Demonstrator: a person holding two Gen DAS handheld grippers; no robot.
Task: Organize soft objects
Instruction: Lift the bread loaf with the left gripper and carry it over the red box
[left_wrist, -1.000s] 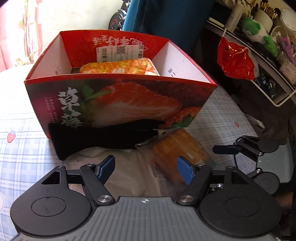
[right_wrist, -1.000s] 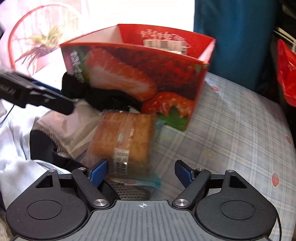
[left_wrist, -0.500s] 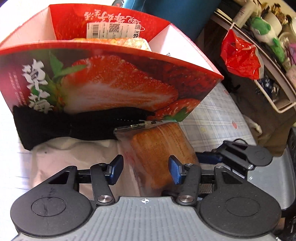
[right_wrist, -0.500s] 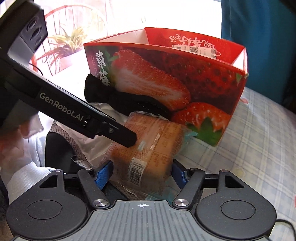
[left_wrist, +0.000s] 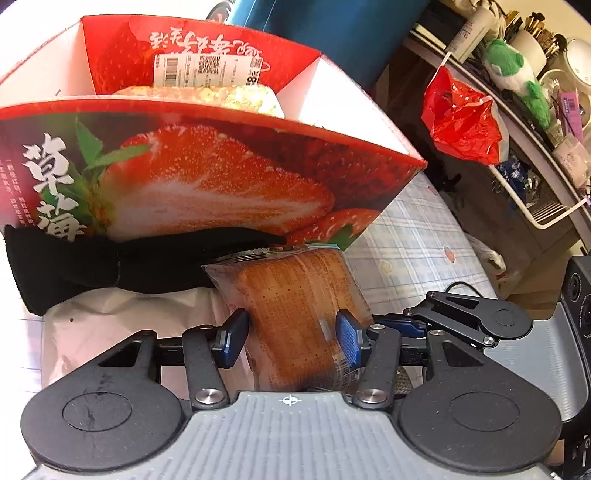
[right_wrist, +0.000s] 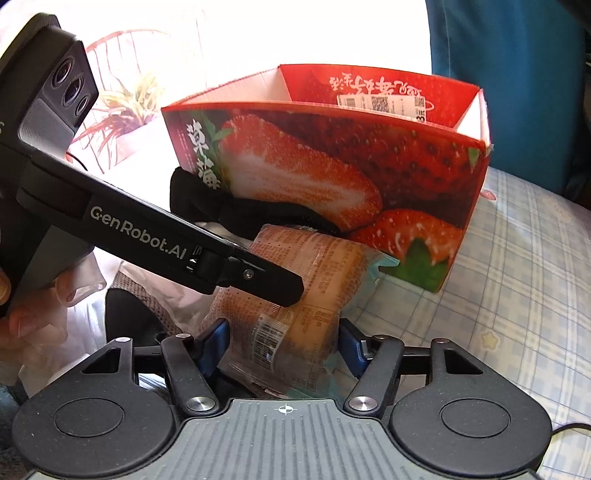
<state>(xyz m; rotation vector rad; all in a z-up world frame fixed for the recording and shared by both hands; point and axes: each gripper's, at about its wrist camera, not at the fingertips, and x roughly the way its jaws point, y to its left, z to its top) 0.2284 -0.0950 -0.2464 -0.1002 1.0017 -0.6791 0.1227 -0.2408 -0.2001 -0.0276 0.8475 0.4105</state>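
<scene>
**A:** Nearest us, both grippers are on the same wrapped cake. The left gripper has been closing, and its blue pads now press the packet's sides; the wrapper pinches in between them.

**B:** And the right gripper?

**A:** Its jaws have just been closing too, with the packet between them. The pads sit against the wrapper, lightly by the look of it. I'd guess two grips because the thing is squashy and slippery in its film.

**B:** Where is the cake lying?

**A:** On a pale plastic bag over the checked cloth, its far end up against a black knitted piece.

**B:** Behind that?

**A:** The strawberry box, open at the top, touching the black knit. A yellow-patterned soft packet already lies inside, so the cake probably goes there next; it must clear the tall front wall.
</scene>
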